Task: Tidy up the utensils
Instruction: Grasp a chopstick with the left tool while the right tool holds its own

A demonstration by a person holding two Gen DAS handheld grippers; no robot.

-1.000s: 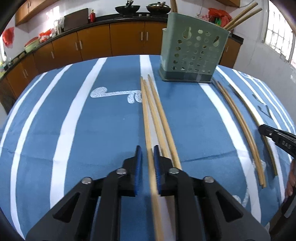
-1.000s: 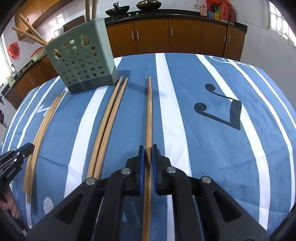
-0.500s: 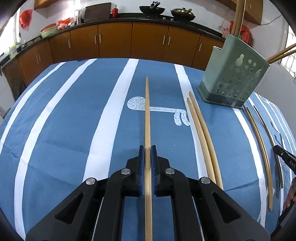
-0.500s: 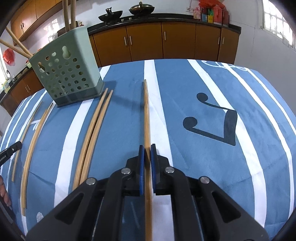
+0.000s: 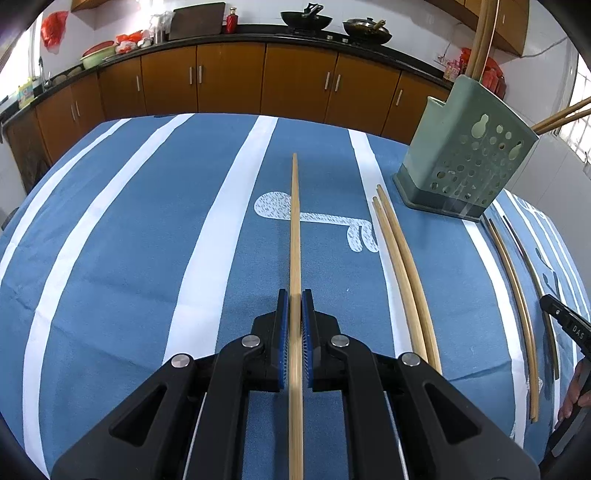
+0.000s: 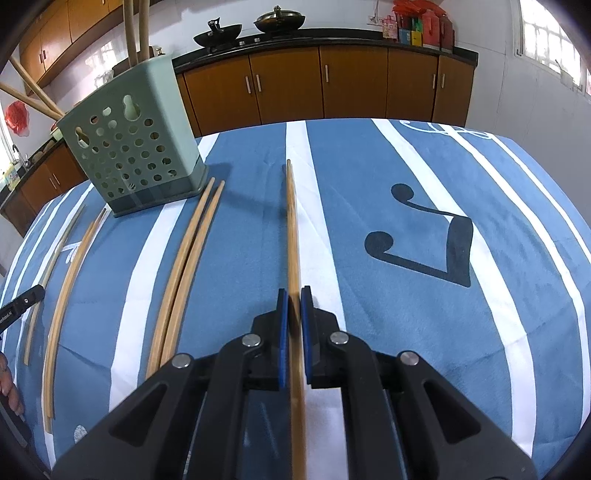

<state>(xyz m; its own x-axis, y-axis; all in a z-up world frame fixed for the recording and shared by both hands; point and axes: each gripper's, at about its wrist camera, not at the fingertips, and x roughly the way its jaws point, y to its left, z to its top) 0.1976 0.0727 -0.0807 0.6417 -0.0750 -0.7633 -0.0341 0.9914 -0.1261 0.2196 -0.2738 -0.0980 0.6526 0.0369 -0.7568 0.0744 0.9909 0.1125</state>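
Each clamped gripper, left gripper (image 5: pixel 294 299) and right gripper (image 6: pixel 293 297), pinches one chopstick (image 5: pixel 294 221) lengthwise, tip forward, likely to aim it into the green holder (image 5: pixel 469 155).

brown cabinets (image 5: pixel 229 83) under a dark countertop (image 6: pixel 332 42), white walls, bright window (image 6: pixel 543 33) at right

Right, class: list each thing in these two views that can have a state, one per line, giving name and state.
left gripper: shut on a chopstick.
right gripper: shut on another chopstick.
green holder: upright on the tablecloth, chopsticks standing and leaning in it.
chopstick pair: lying loose beside the holder.
outer chopsticks: lying loose on the cloth.
cabinet doors: closed.
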